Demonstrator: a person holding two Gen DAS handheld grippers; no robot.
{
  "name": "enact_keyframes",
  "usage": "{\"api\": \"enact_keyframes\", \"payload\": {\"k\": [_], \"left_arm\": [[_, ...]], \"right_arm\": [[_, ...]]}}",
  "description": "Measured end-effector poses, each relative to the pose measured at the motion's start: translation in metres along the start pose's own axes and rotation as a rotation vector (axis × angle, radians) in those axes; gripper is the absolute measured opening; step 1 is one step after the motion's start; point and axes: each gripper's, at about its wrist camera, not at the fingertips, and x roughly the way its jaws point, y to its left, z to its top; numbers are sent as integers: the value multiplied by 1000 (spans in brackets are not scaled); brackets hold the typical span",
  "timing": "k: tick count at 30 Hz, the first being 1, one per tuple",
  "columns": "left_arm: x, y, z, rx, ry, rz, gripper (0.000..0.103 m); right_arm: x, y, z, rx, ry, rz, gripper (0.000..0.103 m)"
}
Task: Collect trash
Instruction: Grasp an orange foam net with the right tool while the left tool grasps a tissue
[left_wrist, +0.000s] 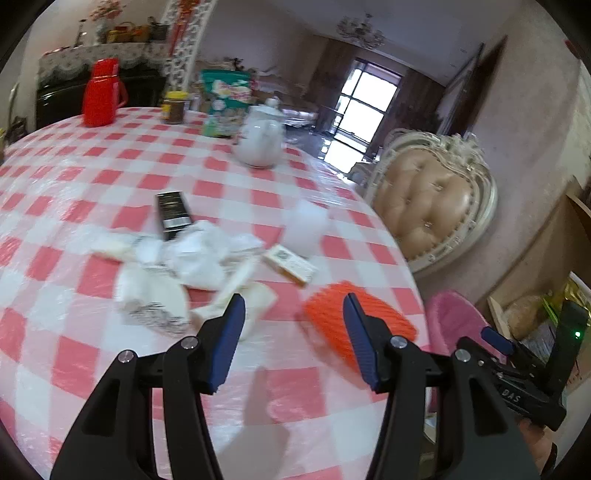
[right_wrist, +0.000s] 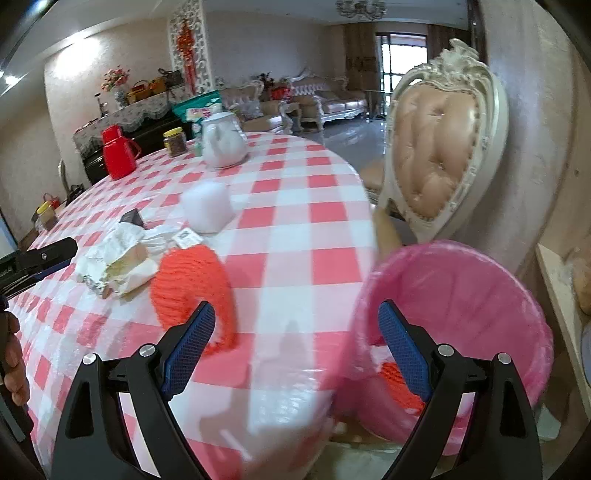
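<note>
A: Which step is this?

B: My guess is mid-collection. The pink-lined trash bin (right_wrist: 454, 325) stands off the tabletop's (right_wrist: 295, 229) edge, and something orange already lies inside it. Plenty of trash is left on the cloth.

A: Where, exactly?

B: Take the orange mesh piece (left_wrist: 360, 325) as the marker. It lies near the tabletop edge closest to the bin. Just beyond it sits a small printed carton (left_wrist: 291, 264); to its left, a heap of crumpled white wrappers (left_wrist: 184, 266); past that heap, a black box (left_wrist: 173, 215). A white foam cup (left_wrist: 304, 230) stands behind the carton.

A: And the claws?

B: The left claw (left_wrist: 295, 314) is spread wide and empty, hovering between the wrappers and the mesh piece, touching neither as far as I can tell. The right claw (right_wrist: 295, 325) is also wide apart and holds nothing, hanging over the tabletop edge between the mesh piece and the bin.

A: Next move?

B: Probably the mesh piece, since it is nearest both claws. It looks soft and springy, so the claw would need to come down over it, close firmly, then carry it sideways over the bin's rim. The blur makes finer detail hard to judge
</note>
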Motion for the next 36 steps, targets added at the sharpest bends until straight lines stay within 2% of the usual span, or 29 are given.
{"api": "enact_keyframes", "payload": {"k": [8,18,25,29,33,34,36], "left_arm": [[-7,55,2,-88,-8,66,54],[5,97,5,-149,12,116,55],[22,112,9,-165,39,135,55],[32,114,11,-160,50,134,60],[42,119,12,-172,66,145,60],[42,117,14,-165,63,144,60],[42,112,19,-144,51,139,60]], "right_arm": [[16,33,6,-48,21,44,85],[45,64,3,-79,80,80,85],[68,74,2,-87,120,87,85],[82,79,0,-88,144,99,85],[90,83,1,-98,151,101,85],[92,83,2,-98,152,102,83],[95,84,2,-99,160,103,75]]}}
